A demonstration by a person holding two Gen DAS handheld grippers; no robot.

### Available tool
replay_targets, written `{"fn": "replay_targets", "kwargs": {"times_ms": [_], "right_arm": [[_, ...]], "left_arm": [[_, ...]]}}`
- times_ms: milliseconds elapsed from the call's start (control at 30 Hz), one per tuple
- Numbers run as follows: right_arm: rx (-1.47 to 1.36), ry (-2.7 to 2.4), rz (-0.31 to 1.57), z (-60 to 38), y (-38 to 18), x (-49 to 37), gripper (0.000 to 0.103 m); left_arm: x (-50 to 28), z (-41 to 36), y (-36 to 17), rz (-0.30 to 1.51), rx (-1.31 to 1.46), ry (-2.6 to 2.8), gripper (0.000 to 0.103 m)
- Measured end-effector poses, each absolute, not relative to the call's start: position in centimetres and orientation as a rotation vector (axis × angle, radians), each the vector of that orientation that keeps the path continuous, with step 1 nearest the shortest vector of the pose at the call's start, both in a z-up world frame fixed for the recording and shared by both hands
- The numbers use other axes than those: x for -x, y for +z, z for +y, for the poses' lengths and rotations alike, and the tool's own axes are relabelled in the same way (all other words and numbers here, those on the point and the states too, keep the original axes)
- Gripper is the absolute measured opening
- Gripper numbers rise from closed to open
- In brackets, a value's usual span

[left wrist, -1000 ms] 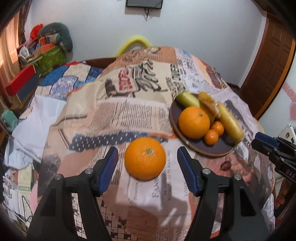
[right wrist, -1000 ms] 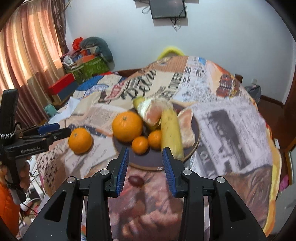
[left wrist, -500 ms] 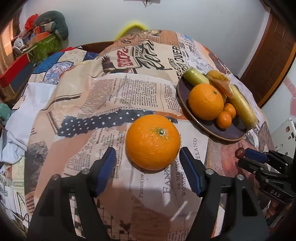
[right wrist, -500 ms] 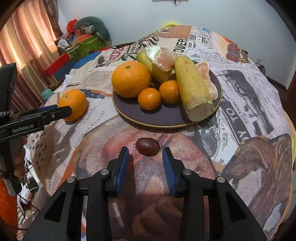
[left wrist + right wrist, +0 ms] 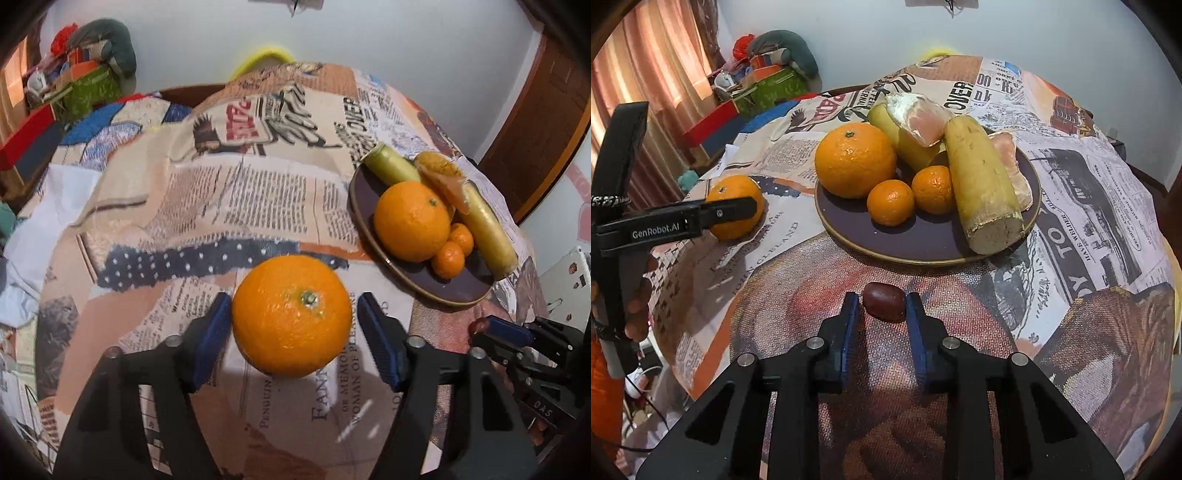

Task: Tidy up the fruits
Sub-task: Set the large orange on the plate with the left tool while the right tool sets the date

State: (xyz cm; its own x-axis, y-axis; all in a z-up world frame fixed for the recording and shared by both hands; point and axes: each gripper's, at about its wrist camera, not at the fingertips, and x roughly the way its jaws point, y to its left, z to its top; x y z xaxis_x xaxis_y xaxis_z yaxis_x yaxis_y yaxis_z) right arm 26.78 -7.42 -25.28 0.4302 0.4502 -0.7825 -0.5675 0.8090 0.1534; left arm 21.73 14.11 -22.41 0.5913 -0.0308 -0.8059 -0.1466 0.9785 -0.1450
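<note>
1. My left gripper [image 5: 738, 212]: its near finger covers the middle of the loose orange [image 5: 733, 192], so contact there cannot be told.
2. Dark fruit [image 5: 479, 325]: in the left view only its tip shows beside my right gripper [image 5: 495, 332].
3. Plate [image 5: 923, 243]: far rim hidden behind the piled fruit.
4. Wall fixture [image 5: 942, 3]: cut off by the top edge.
5. Tablecloth [image 5: 258, 192]: small print blurred, unreadable.

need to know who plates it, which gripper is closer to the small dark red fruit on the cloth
Right. The right gripper has its open fingers on either side of the dark red fruit. The left gripper is off to the side, straddling the loose orange.
</note>
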Motion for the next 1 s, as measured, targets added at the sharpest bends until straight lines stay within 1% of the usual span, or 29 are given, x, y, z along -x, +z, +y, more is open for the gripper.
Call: {"fn": "replay_targets", "kwargs": {"times_ms": [300,533,767,1000], "right_arm": [[0.108,0.640,0.903,-8.4,-24.3,-26.5,0.021],[0.084,0.618,0.850,-9.9,-22.5,-26.7,0.021],[0.063,0.600,0.796,-11.4,-20.9,-27.0,0.021],[0.050,0.599,0.770,-11.7,-20.2,-28.1,0.021]], "left_arm": [[-20.9,13.0,-21.6,0.938,0.165,0.060,0.063],[-20.5,10.7,-19.7,0.898,0.155,0.013,0.063],[-21.7,7.8,-18.6,0.876,0.155,-0.053,0.063],[-23.7,5.4,-19.2,0.893,0.151,-0.118,0.063]]}}
